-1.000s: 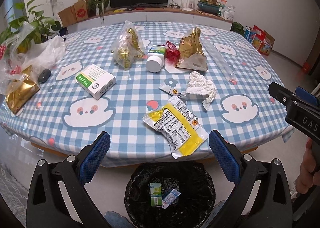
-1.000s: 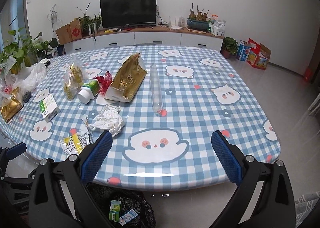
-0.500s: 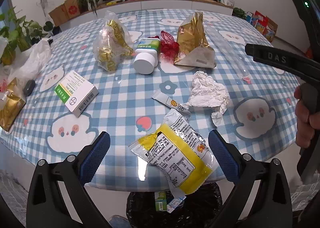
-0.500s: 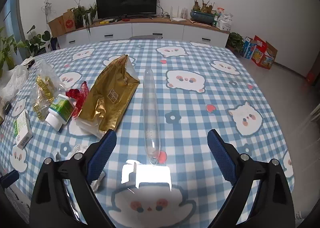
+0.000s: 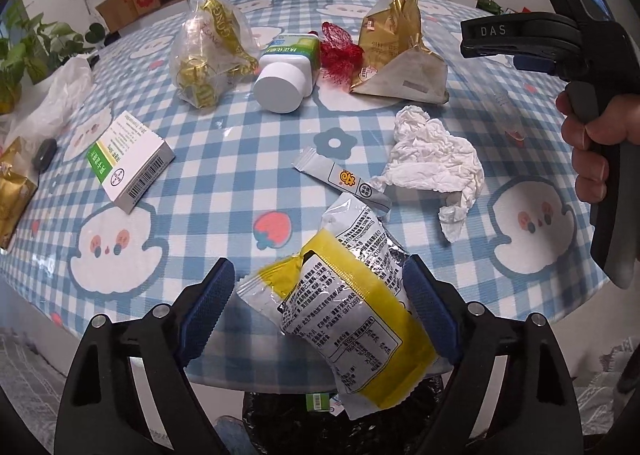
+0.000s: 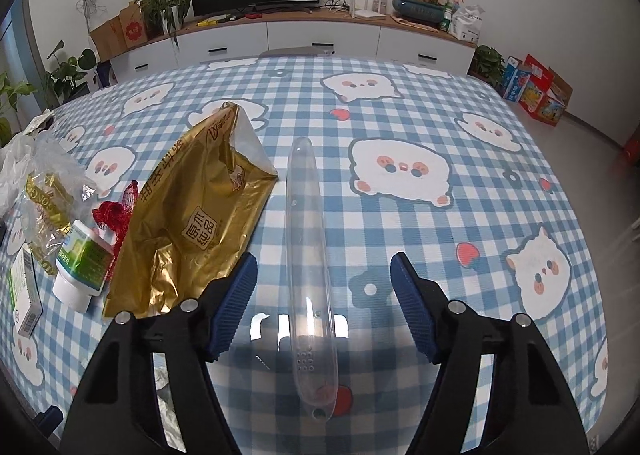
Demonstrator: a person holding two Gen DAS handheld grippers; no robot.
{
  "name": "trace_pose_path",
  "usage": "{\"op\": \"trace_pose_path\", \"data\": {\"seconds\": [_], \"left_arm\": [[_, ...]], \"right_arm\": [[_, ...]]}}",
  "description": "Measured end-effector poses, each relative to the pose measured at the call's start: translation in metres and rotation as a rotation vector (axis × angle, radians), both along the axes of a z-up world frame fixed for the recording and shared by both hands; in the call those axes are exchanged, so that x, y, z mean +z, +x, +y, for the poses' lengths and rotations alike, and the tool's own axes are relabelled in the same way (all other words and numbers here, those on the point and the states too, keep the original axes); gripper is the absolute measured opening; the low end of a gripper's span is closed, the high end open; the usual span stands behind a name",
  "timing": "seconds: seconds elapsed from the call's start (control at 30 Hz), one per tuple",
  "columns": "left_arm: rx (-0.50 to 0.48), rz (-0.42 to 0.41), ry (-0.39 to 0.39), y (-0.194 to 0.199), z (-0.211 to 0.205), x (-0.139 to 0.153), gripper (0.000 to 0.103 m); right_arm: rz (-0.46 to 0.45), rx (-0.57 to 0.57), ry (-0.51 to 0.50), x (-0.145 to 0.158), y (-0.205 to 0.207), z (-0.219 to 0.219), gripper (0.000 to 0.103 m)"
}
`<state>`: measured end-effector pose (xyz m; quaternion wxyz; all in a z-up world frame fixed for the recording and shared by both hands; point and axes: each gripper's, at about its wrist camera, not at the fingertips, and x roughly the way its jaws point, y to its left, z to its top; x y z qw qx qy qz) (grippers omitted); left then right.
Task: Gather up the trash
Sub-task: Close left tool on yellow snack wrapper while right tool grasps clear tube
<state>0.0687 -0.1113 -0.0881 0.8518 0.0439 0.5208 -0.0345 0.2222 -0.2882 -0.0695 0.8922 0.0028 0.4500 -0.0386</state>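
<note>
Between closing left gripper [image 5: 316,301] jaws, yellow snack wrapper [image 5: 352,319].

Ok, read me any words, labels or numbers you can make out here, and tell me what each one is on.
"DAS": on the body of the right tool.
"原爪纯品": in a square frame on the gold bag.
Yellow and silver snack packet: dense print, too small to read.
Green and white box: barcode and text, illegible.
White bottle: label blurred.
Thin sachet: logo only, unreadable.

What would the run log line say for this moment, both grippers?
left gripper: closing around yellow snack wrapper at table edge | right gripper: closing around clear plastic tube | neither gripped yet
</note>
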Motion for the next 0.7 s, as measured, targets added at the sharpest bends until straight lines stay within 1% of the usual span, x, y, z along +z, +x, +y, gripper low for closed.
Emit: {"op": "trace_pose_path", "data": {"seconds": [0.13,0.37,0.4,0.43,0.47,0.5,0.53,0.57,0.6,0.63,0.67,0.7], "left_arm": [[0.009,0.011,-0.009,0.0,-0.001,-0.001,0.08],[0.023,0.044,-0.025,-0.004,-0.004,-0.002,0.068],[0.024,0.045,-0.028,-0.005,-0.004,-0.001,0.066],[0.024,0.043,-0.029,-0.006,-0.005,-0.001,0.063],[0.023,0.043,-0.027,-0.007,-0.006,0.0,0.06],[0.023,0.042,-0.026,-0.008,-0.006,0.0,0.055],[0.024,0.039,-0.028,-0.008,-0.007,0.001,0.049],[0.022,0.038,-0.029,-0.009,-0.008,0.002,0.045],[0.02,0.037,-0.033,-0.01,-0.008,0.003,0.035],[0.023,0.039,-0.039,-0.01,-0.009,0.003,0.031],[0.028,0.04,-0.043,-0.01,-0.008,0.004,0.028],[0.031,0.039,-0.044,-0.011,-0.008,0.004,0.021]], "right_arm": [[0.012,-0.003,-0.006,-0.005,0.008,0.001,0.057],[0.049,-0.017,0.005,-0.016,0.022,0.001,0.046],[0.054,-0.021,0.006,-0.018,0.023,0.001,0.043],[0.061,-0.024,0.005,-0.02,0.025,0.001,0.038],[0.072,-0.024,0.007,-0.023,0.027,0.001,0.033],[0.082,-0.021,0.004,-0.025,0.029,0.002,0.026],[0.082,-0.021,-0.005,-0.026,0.029,0.003,0.025],[0.078,-0.023,-0.01,-0.027,0.029,0.003,0.025],[0.075,-0.022,-0.015,-0.027,0.029,0.004,0.025],[0.074,-0.022,-0.018,-0.027,0.029,0.005,0.025],[0.073,-0.023,-0.019,-0.027,0.029,0.005,0.025],[0.072,-0.024,-0.019,-0.027,0.029,0.005,0.025]]}}
